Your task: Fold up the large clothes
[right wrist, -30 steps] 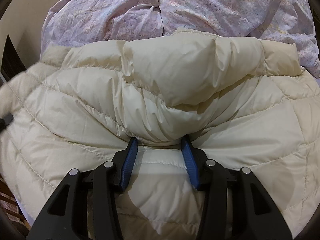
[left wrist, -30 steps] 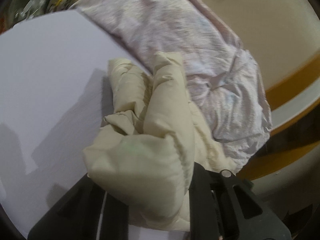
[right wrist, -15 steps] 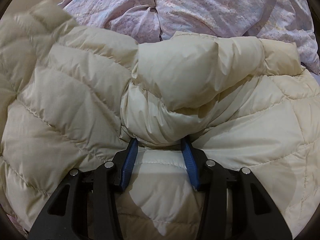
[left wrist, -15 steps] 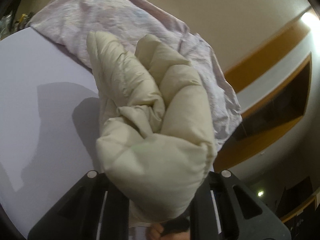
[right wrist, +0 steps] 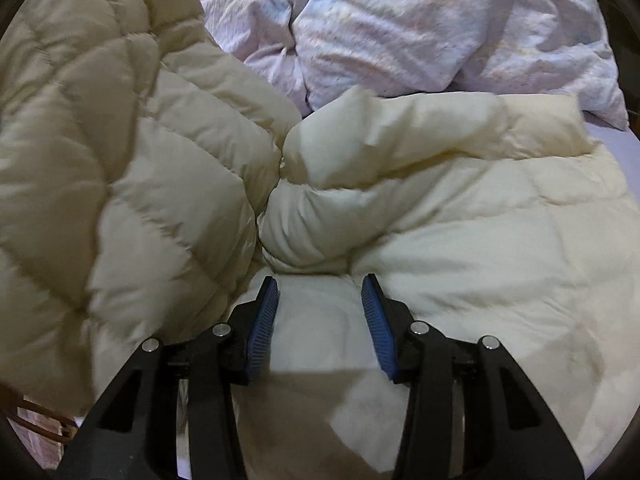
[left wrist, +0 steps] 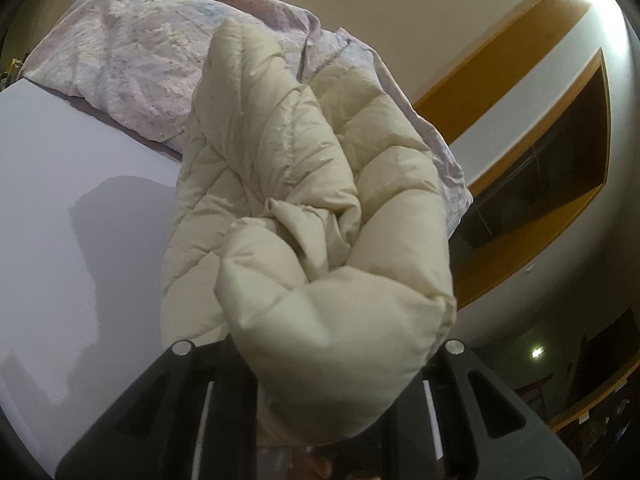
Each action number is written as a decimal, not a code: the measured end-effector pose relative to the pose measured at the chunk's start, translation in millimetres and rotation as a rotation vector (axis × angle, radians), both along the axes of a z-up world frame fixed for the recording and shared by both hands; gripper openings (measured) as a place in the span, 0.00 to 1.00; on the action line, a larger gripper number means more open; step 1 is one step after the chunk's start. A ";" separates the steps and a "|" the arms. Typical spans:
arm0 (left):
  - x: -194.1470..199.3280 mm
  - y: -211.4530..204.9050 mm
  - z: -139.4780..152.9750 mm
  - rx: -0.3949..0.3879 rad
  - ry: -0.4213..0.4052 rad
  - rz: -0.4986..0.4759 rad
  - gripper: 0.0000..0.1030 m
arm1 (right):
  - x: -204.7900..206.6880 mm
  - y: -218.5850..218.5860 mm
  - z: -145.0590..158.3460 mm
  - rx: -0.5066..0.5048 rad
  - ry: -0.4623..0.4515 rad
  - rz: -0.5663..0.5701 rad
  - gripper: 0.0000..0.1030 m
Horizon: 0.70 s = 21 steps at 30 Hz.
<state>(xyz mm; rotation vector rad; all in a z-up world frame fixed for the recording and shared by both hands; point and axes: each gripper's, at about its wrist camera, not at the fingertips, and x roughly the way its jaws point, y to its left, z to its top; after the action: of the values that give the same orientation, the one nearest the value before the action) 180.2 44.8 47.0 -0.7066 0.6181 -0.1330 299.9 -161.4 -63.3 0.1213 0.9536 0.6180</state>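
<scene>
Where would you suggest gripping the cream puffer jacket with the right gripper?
On the puffy ridge of the cream puffer jacket just ahead of the right gripper, approached from the near side: it stands proud of the flat quilted panels, so open jaws can straddle it.

No readable text or labels anywhere.

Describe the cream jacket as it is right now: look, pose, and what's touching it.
The jacket is a cream, puffy quilted coat with stitched channels and a smooth, slightly shiny shell. Most of it lies spread on the bed, in front of a crumpled lilac duvet. One side is lifted and swung over toward the middle; the left gripper is clamped on a bunched end of it. The right gripper straddles a padded fold; whether its blue pads press it is unclear.
</scene>
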 end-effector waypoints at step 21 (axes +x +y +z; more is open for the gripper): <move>33.9 -75.6 -22.9 0.024 0.092 -0.158 0.19 | -30.4 -102.4 -2.4 0.016 0.002 -0.103 0.46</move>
<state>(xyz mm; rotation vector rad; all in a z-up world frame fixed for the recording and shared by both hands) 214.1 -30.8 24.1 -0.6434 0.7622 -0.2400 269.5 -263.8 -65.6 0.1838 0.9384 0.5302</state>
